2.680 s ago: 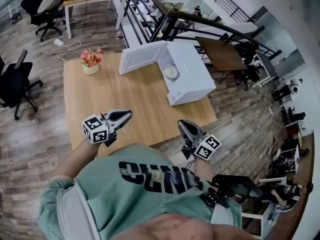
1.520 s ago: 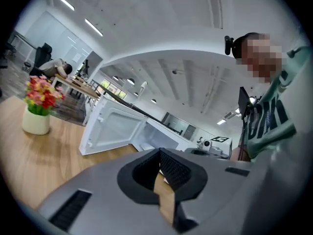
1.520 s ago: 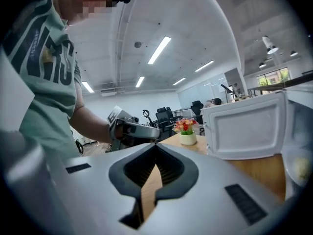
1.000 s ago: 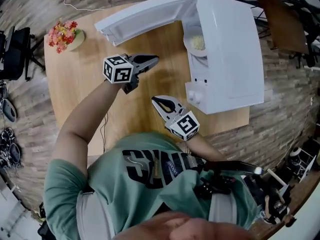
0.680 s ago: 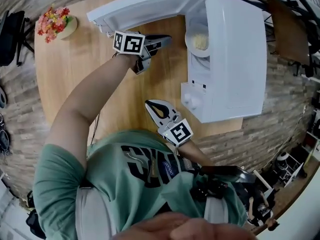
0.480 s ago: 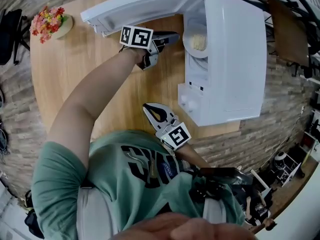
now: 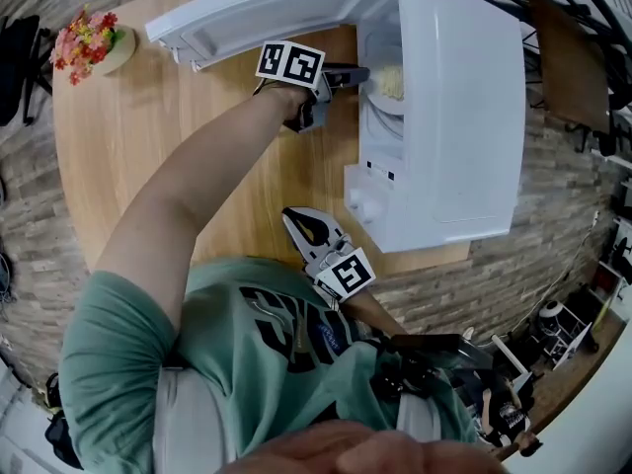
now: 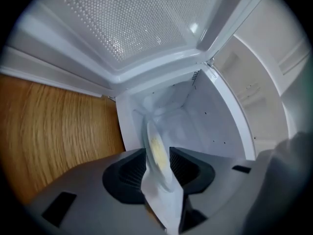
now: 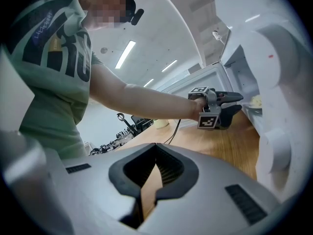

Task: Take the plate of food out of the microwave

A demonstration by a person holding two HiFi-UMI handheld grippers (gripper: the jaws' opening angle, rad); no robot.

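Left tongs (image 7: 357, 72) reached the microwave (image 7: 464, 97), just opening wide, plate (image 8: 157, 152) between them.

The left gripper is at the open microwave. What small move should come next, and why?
Probably close the left gripper on the plate of food. Its jaws have just been opening and stand apart, with the plate's rim between them but not pressed, and the plate sits inside the microwave.
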